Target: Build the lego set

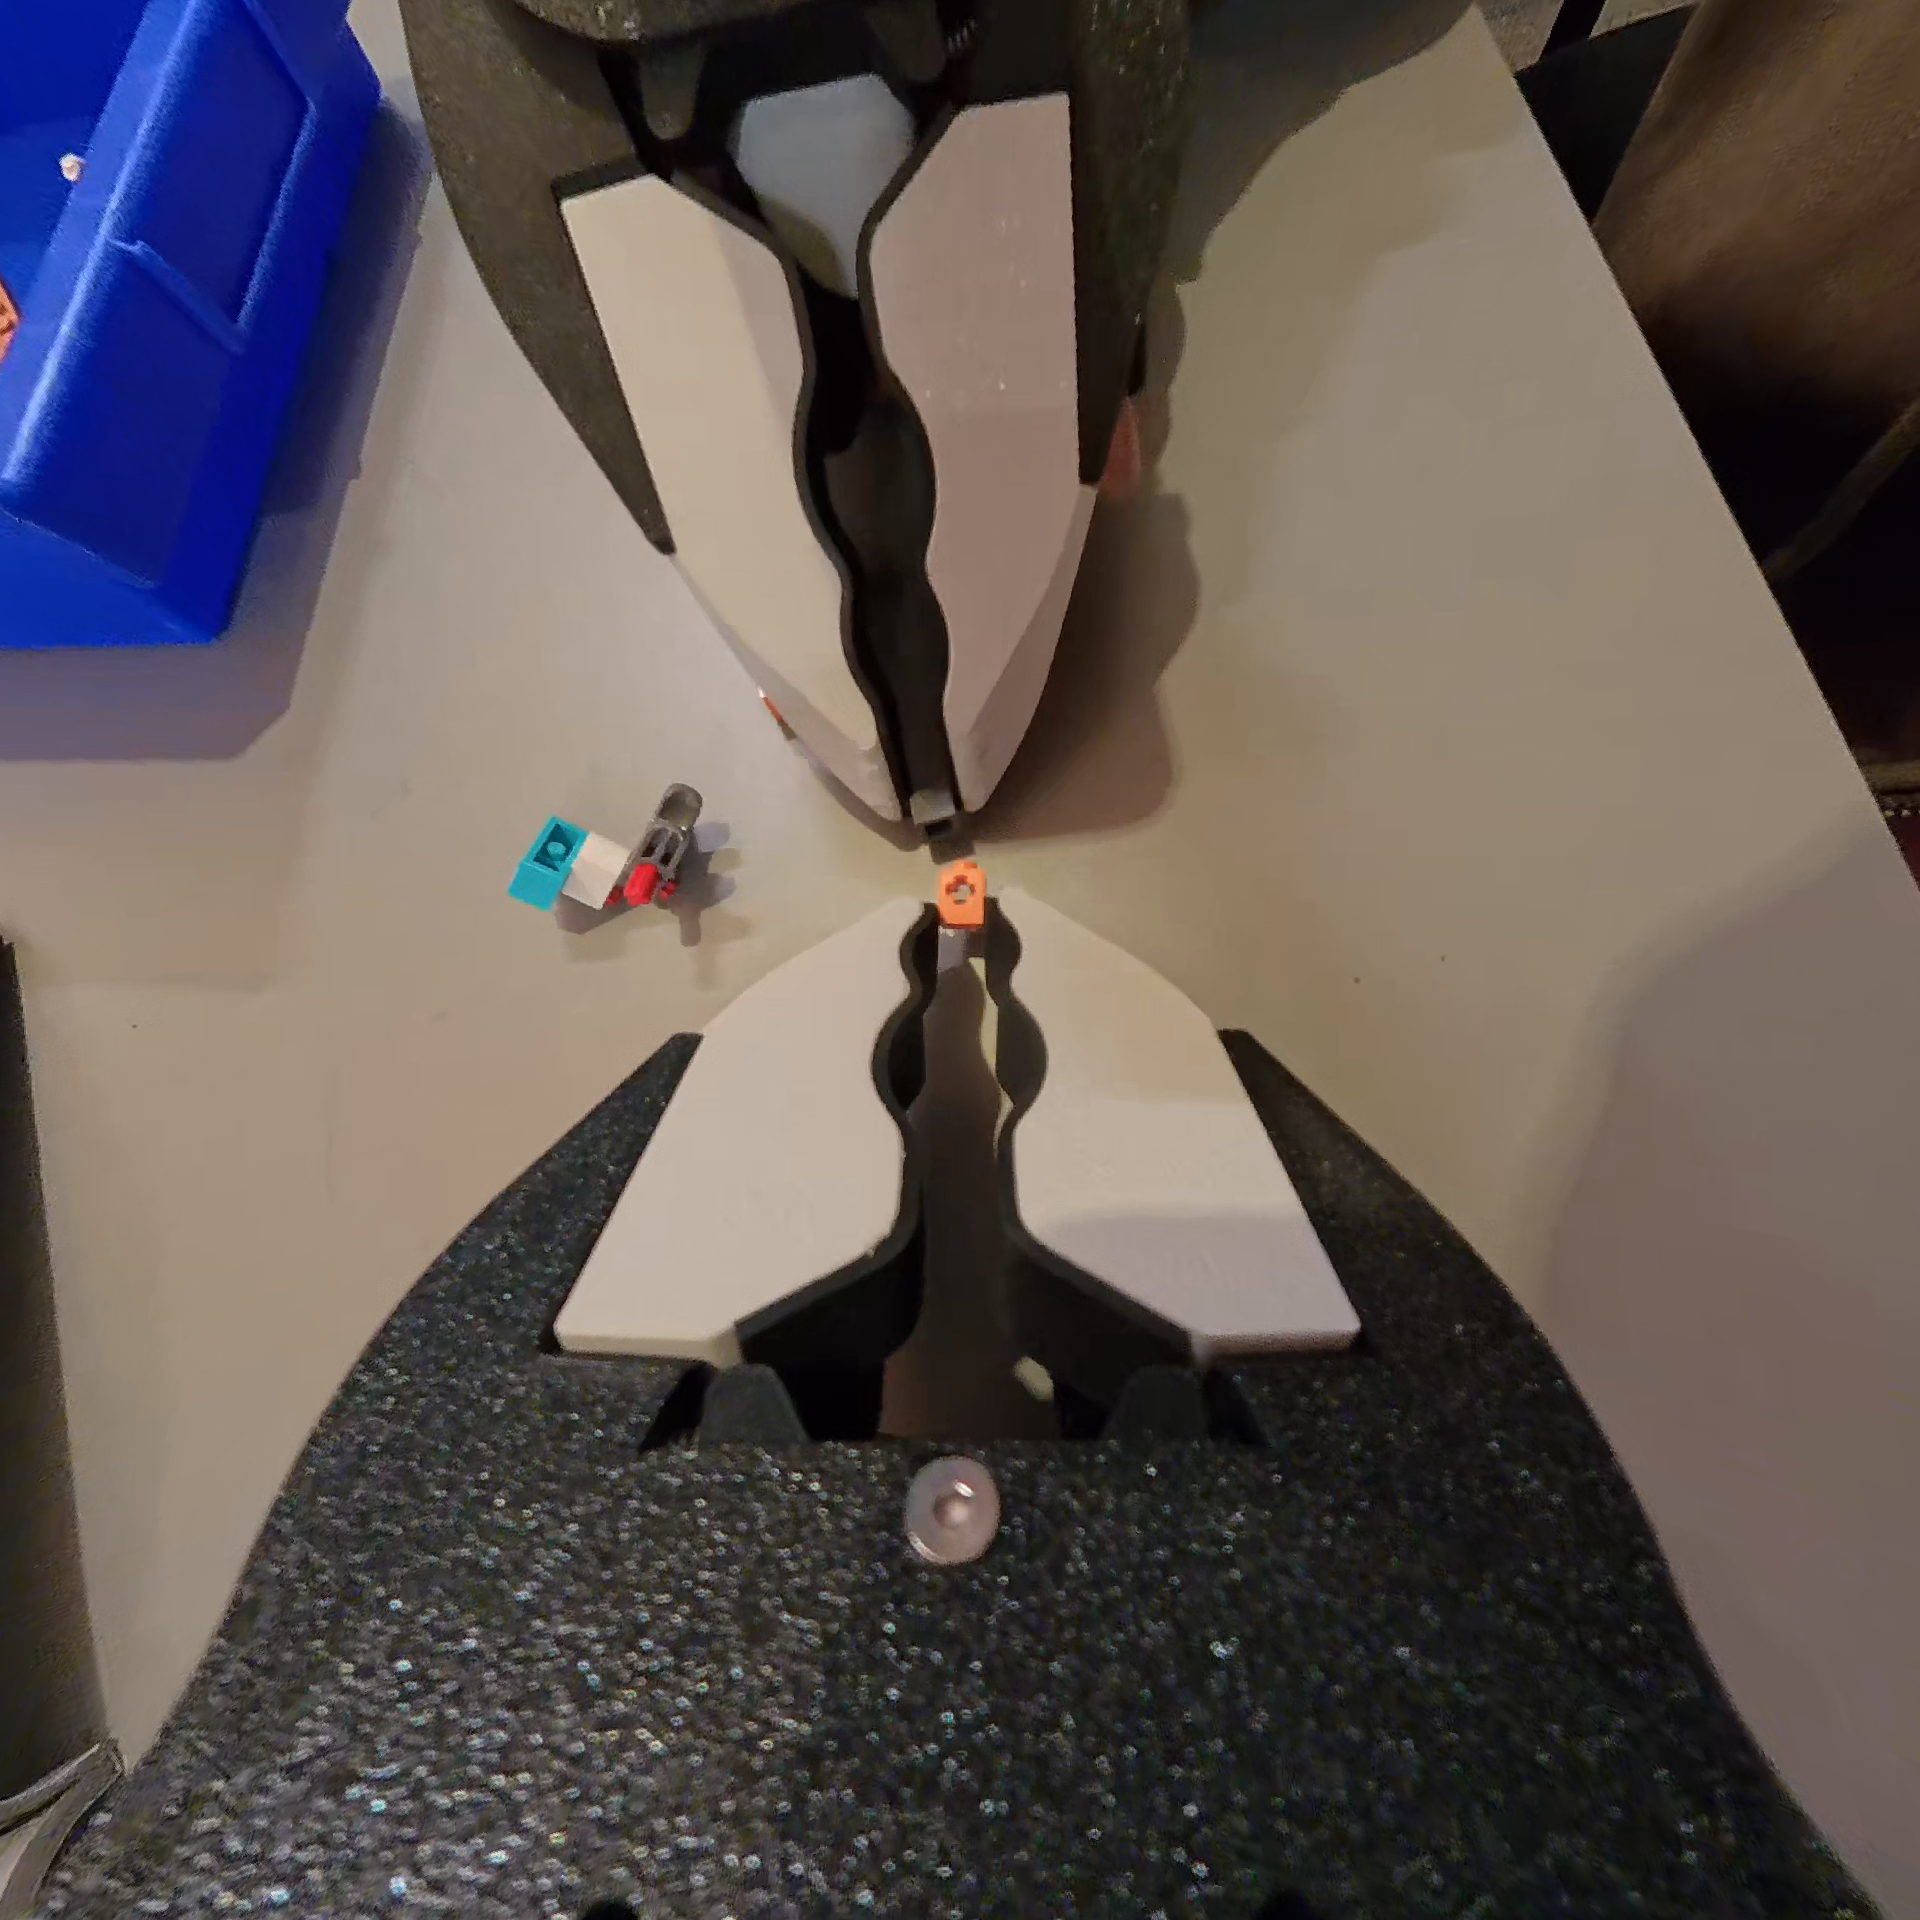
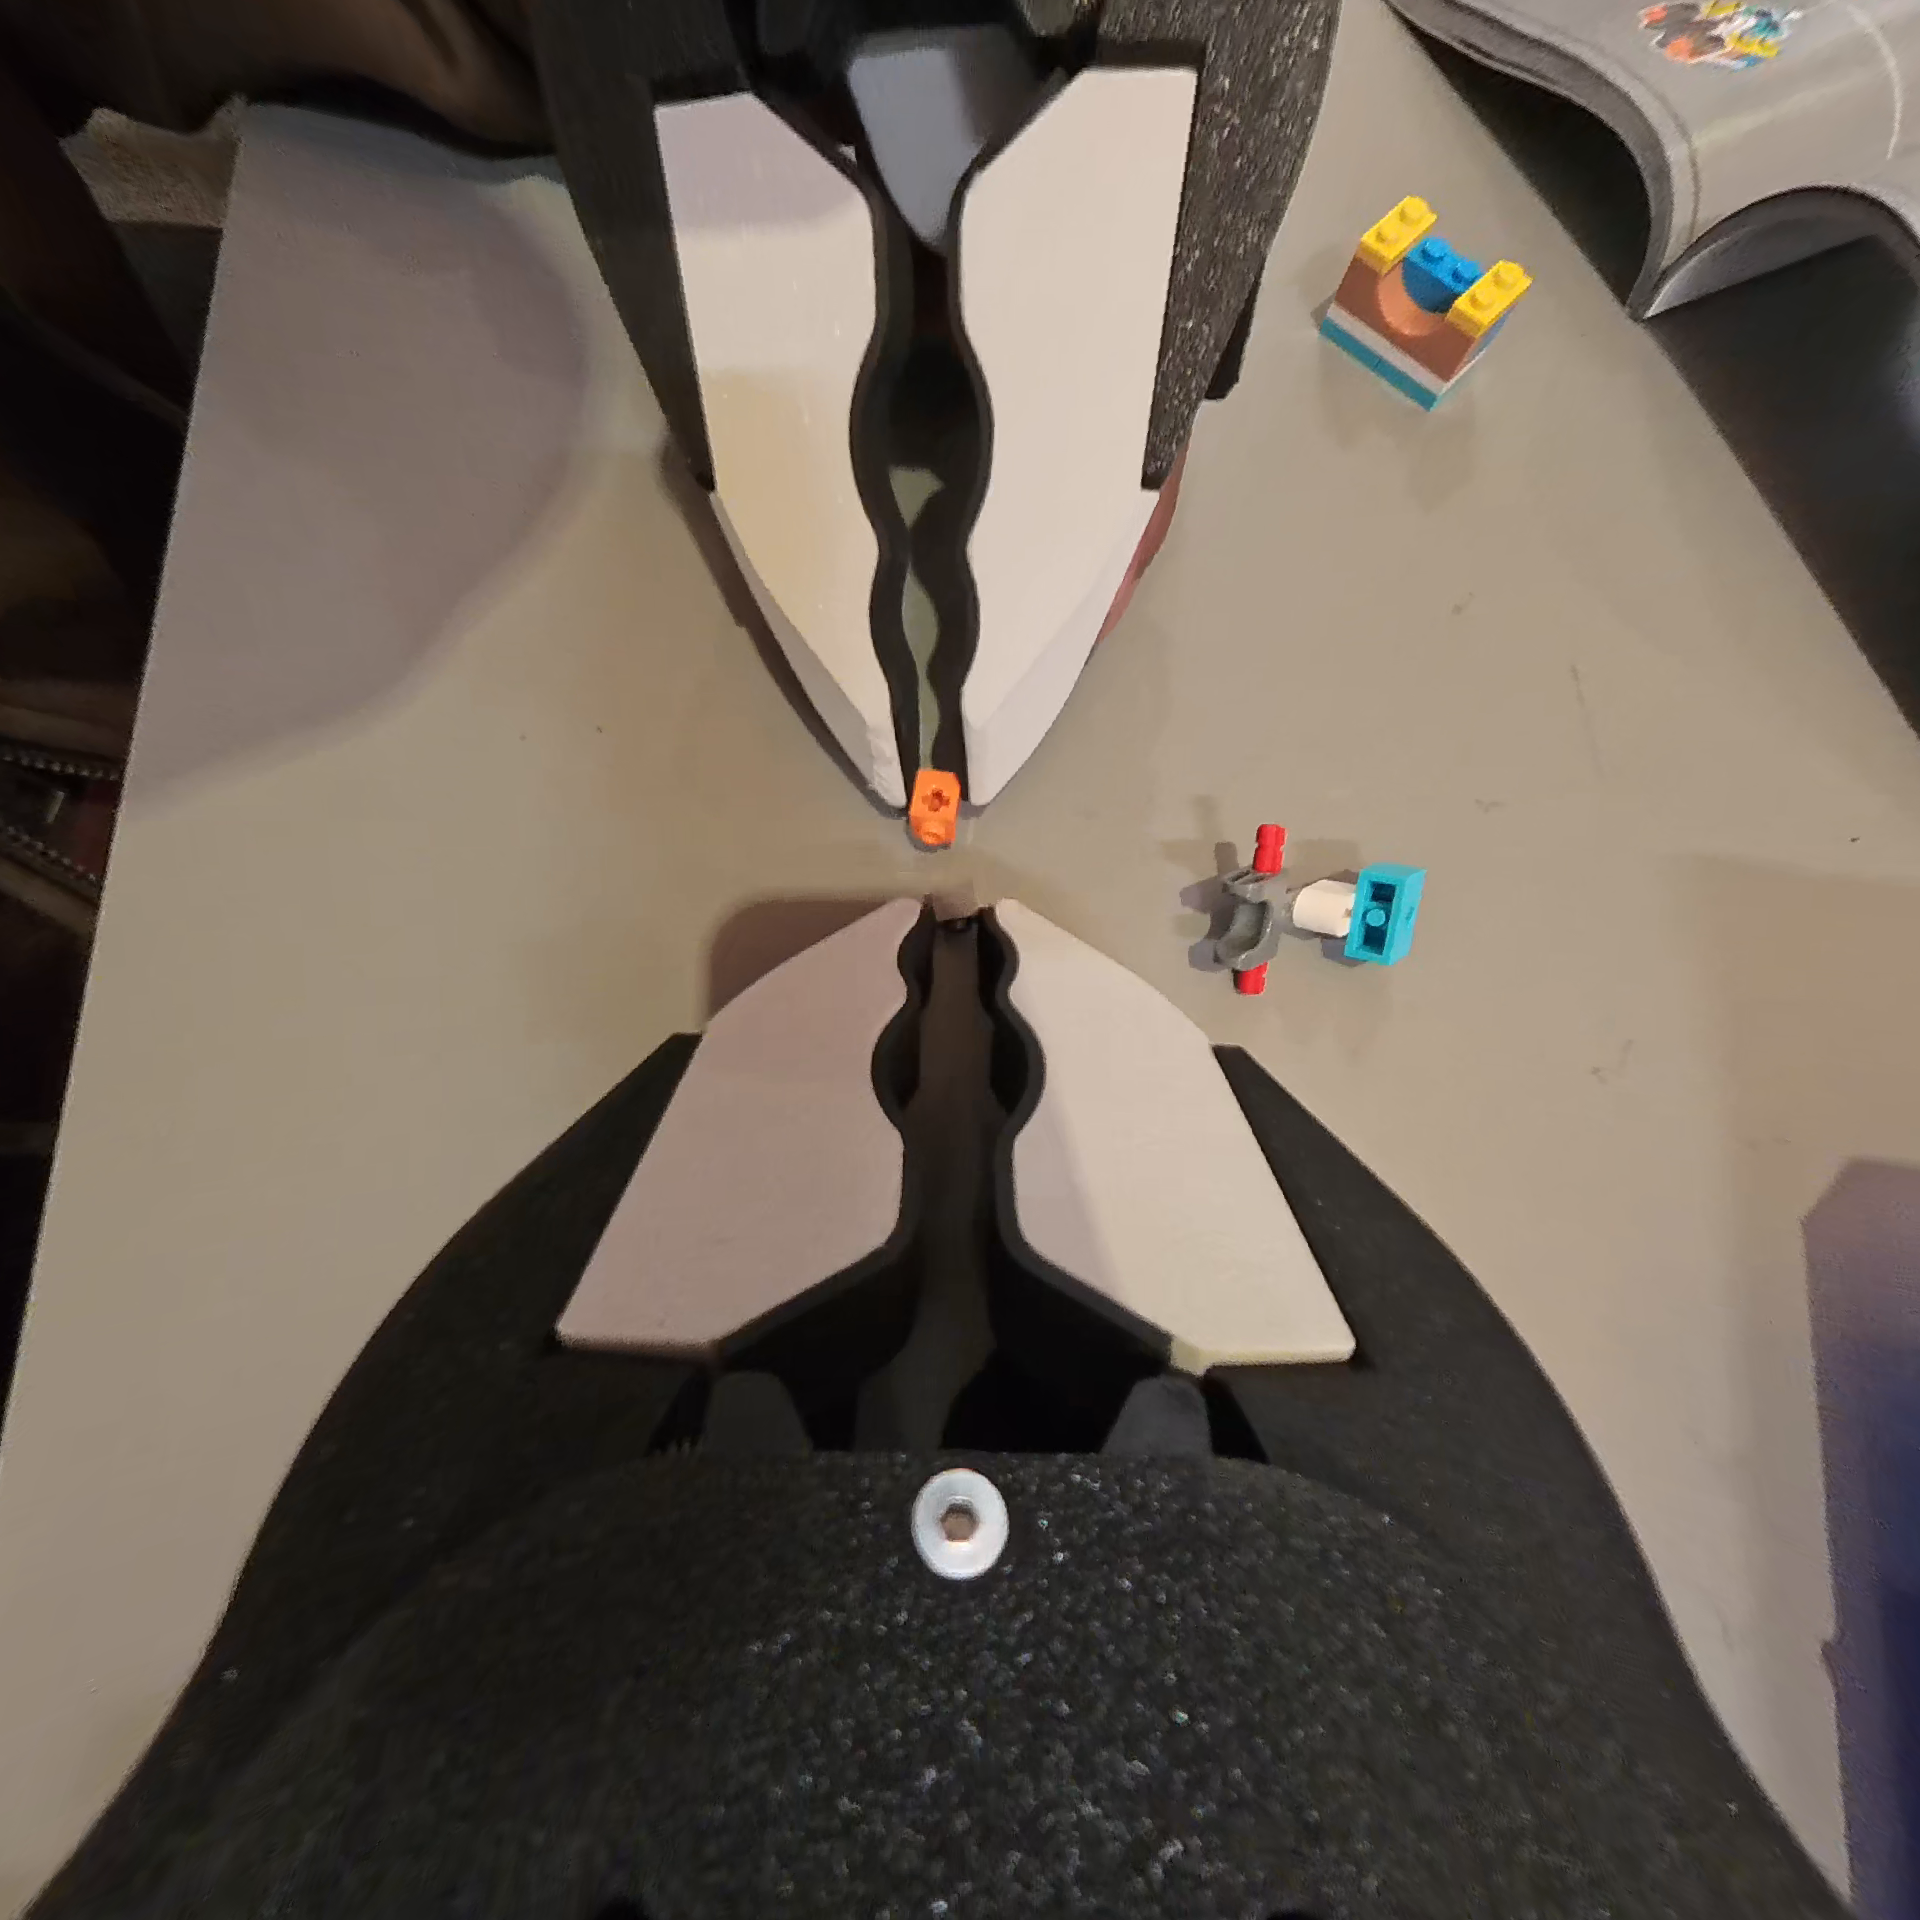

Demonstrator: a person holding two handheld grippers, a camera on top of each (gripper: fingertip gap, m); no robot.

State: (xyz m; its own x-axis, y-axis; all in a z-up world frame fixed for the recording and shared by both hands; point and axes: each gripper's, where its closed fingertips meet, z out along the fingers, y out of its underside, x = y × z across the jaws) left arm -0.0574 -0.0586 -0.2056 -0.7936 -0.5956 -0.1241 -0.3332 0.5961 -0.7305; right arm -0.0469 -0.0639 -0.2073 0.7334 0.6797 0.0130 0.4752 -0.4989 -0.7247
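My left gripper [image 1: 957, 916] is shut on a small orange Lego piece [image 1: 958, 896] with a cross hole, held just above the table. My right gripper [image 2: 956, 914] faces it tip to tip and is shut on a small dark grey piece [image 1: 932, 814], barely visible at its own tips [image 2: 957, 923]. The two pieces are almost touching. In the right wrist view the orange piece [image 2: 932, 811] sits in the left gripper's tips [image 2: 935, 800]. A small sub-assembly of teal brick, white part, grey connector and red axle [image 1: 613, 860] [image 2: 1304, 914] lies on the table beside the grippers.
A blue parts bin [image 1: 156, 312] stands at the far left in the left wrist view. A built block of yellow, blue, brown and teal bricks [image 2: 1418, 296] and an open booklet [image 2: 1714, 135] lie at the upper right in the right wrist view. The white table's edge [image 2: 156, 623] runs along the left. Less than 4 cm separates the two grippers' tips.
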